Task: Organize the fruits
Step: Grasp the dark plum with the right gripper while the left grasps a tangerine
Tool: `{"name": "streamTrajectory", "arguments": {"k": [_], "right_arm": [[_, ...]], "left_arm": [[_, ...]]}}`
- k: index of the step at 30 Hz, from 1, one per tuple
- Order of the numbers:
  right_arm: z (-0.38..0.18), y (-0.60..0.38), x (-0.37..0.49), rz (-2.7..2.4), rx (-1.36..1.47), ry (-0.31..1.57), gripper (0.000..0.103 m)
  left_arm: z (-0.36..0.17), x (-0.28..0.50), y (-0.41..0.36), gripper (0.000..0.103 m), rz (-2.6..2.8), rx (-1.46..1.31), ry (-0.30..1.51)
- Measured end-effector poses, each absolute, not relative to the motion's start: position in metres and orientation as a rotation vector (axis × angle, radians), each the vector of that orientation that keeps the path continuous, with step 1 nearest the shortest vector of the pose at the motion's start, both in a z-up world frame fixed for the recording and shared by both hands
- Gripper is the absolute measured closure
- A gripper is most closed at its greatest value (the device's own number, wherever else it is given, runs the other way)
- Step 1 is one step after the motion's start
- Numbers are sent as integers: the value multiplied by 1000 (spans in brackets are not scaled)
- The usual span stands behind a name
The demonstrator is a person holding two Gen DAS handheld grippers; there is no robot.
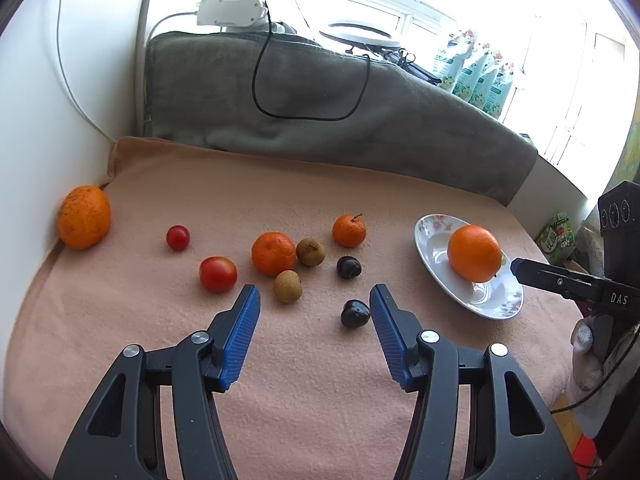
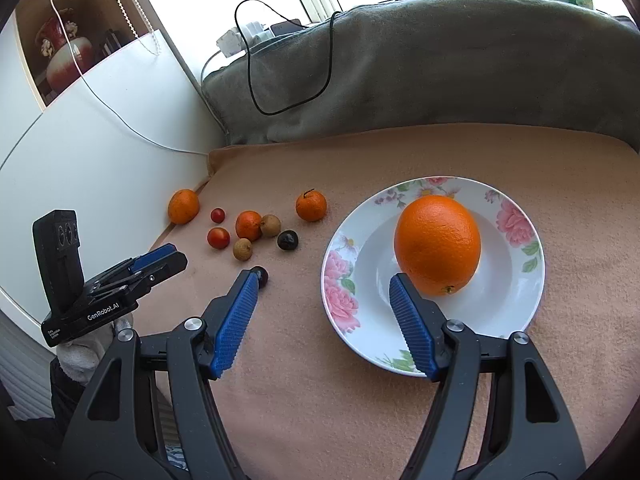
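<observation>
orange (image 2: 437, 244) on plate (image 2: 516, 280) | small fruits (image 2: 248, 225) left of plate

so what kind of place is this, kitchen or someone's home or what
Probably a lived-in home room by a window, not a lab: a peach blanket covers the work surface, a floral plate holds an orange, and a decorative vase sits on a shelf.

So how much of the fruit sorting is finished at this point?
Barely begun. One large orange sits on the flowered white plate. Nothing is in hand: the left gripper and right gripper are both open. Left on the peach blanket: three more oranges, two red tomatoes, two brown longans and two dark plums, including the nearest one.
</observation>
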State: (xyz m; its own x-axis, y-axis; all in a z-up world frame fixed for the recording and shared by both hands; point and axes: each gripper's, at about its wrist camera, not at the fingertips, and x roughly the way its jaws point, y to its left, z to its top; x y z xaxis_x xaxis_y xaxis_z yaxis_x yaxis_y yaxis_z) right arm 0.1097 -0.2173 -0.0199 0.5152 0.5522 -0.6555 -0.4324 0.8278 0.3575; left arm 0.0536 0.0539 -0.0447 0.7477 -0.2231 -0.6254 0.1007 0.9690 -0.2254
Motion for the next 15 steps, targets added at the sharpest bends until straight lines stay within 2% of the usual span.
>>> {"name": "streamTrajectory", "arguments": {"k": [7,15], "right_arm": [[-23,-196,103,617,95,841,32],[-25,-168,101,649,48,841,32]], "left_arm": [[-50,68,67,47,-165,-196,712],[-56,85,74,55,-174,-196,734]]}}
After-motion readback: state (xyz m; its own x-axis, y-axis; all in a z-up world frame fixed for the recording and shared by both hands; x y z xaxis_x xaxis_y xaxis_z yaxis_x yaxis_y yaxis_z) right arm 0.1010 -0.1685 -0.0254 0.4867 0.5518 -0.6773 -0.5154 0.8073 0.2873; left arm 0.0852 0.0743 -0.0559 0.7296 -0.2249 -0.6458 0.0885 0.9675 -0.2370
